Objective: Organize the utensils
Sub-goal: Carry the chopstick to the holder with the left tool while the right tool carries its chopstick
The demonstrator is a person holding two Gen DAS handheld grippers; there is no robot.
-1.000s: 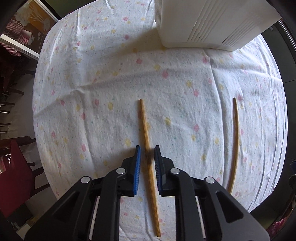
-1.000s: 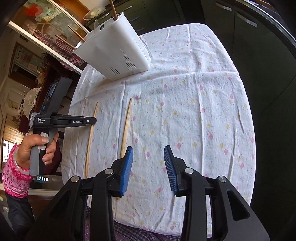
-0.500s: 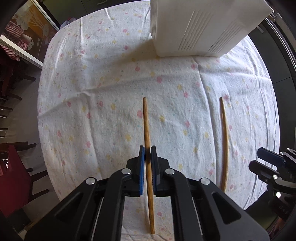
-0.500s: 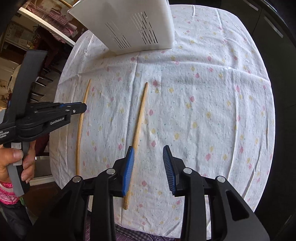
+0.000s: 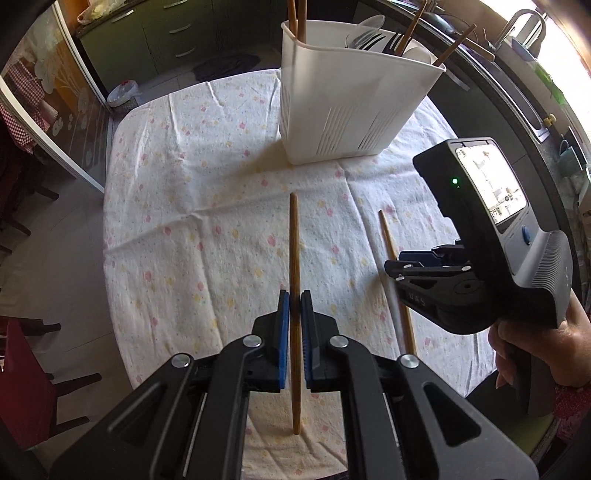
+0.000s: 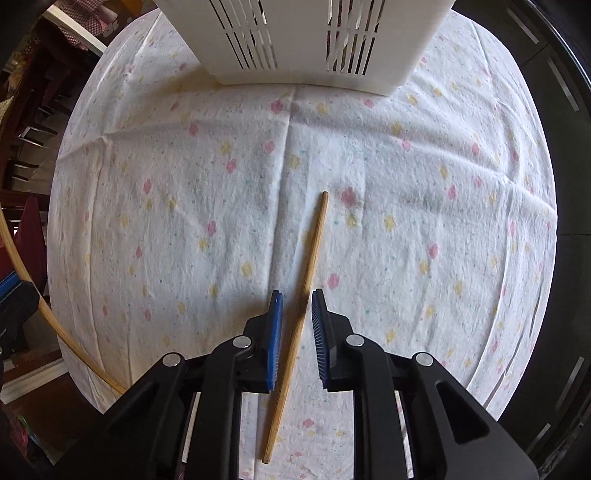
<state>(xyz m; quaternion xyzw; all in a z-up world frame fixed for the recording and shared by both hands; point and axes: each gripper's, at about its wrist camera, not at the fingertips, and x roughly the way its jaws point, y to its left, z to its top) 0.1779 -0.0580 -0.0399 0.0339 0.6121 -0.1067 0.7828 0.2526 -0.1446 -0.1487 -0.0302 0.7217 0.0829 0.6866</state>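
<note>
My left gripper [image 5: 294, 295] is shut on a wooden chopstick [image 5: 294, 251] and holds it lifted above the flowered tablecloth [image 5: 192, 229], pointing at the white utensil holder [image 5: 343, 110]. That chopstick also shows at the left edge of the right wrist view [image 6: 22, 273]. A second chopstick [image 6: 306, 273] lies on the cloth. My right gripper [image 6: 296, 295] is open and straddles it, jaws on either side, apart from it. It also shows in the left wrist view [image 5: 388, 243], with the right gripper [image 5: 406, 264] over it.
The utensil holder [image 6: 306, 40] stands at the far side of the table and holds several chopsticks and dark utensils [image 5: 373, 37]. Dark cabinets [image 5: 155, 33] are behind. A red chair [image 5: 22, 384] stands at the left.
My left gripper lifted its chopstick off the cloth and tilted up towards the holder. My right gripper moved left and down over the second chopstick, and its jaws narrowed around it.
</note>
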